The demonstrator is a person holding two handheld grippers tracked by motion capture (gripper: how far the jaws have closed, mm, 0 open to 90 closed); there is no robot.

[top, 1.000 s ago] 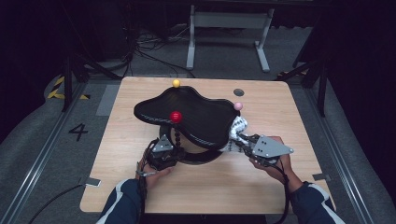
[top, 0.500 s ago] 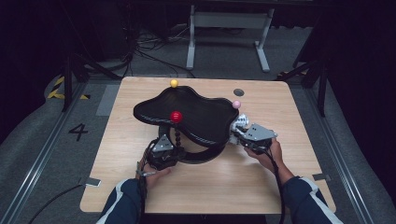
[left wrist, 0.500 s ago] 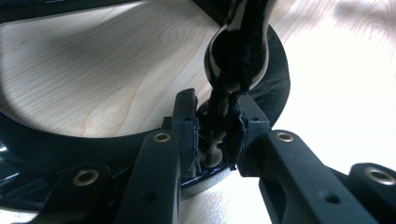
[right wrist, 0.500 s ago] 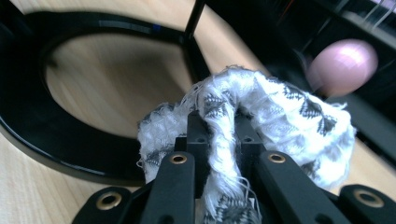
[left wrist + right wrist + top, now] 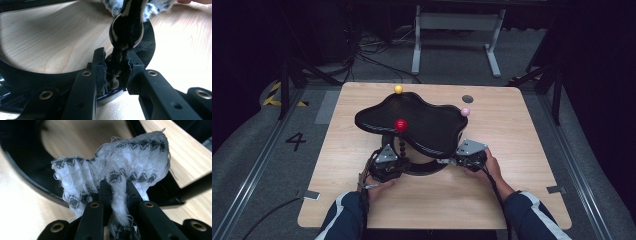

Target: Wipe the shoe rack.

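Black stand (image 5: 412,125), glossy, wavy-edged tray top on a beaded stem (image 5: 126,30) over a ring base (image 5: 424,170); sits mid-table, slightly near of centre on the wooden table (image 5: 522,150). Red ball (image 5: 400,124) rests on the tray top, toward its left-near part. Yellow ball (image 5: 398,89) at the far rim of the tray, pink ball (image 5: 465,111) at its right rim; cannot tell whether either touches the tray or the table.

Left gripper (image 5: 115,72) at the near-left of the ring base. Jaws clamped tight on the lower, thin part of the stem, pads pressing it from both sides; ring base curves behind and beneath. Left hand (image 5: 379,182) behind it at the near edge.

Right gripper (image 5: 117,192) at the near-right of the stand, low, just beside the ring base. Jaws closed on a white cloth (image 5: 115,170) with black zigzag pattern, frayed threads at the edges; cloth bunches up above the jaw tips. In the right gripper view the black ring lies right behind the cloth. In the left gripper view the same cloth (image 5: 113,7) shows at the top edge, against the upper stem. Right hand (image 5: 487,165) wraps the gripper body.

Outward: small dark round hole (image 5: 467,98) in the far-right tabletop. Blue sleeves with white stripes at the near edge. Floor to the left carries a painted numeral 4 (image 5: 296,141); white metal frame (image 5: 457,30) stands beyond the table.
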